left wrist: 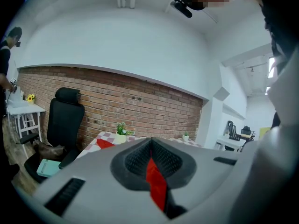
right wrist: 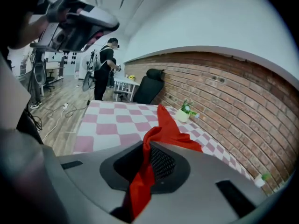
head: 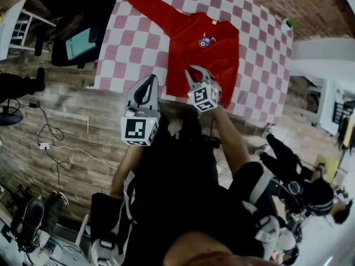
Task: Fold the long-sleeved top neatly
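Note:
A red long-sleeved top (head: pixel 202 49) lies face up on the pink-and-white checked table (head: pixel 133 43), one sleeve stretched to the far left. My right gripper (head: pixel 198 73) is at the near hem, shut on a bunch of red cloth (right wrist: pixel 170 125) that runs through its jaws (right wrist: pixel 145 146). My left gripper (head: pixel 150 81) hovers by the hem's left corner at the table's near edge. Its jaws (left wrist: pixel 150 141) are shut, with a thin strip of red cloth (left wrist: pixel 156 181) between the pads. The far sleeve (left wrist: pixel 105 143) shows beyond them.
A black office chair (head: pixel 77 37) with a teal book stands left of the table. A small potted plant (right wrist: pixel 184 113) sits at the table's far edge by the brick wall. Cables (head: pixel 50 137) lie on the wooden floor. People stand nearby (right wrist: pixel 105 69) (head: pixel 310 193).

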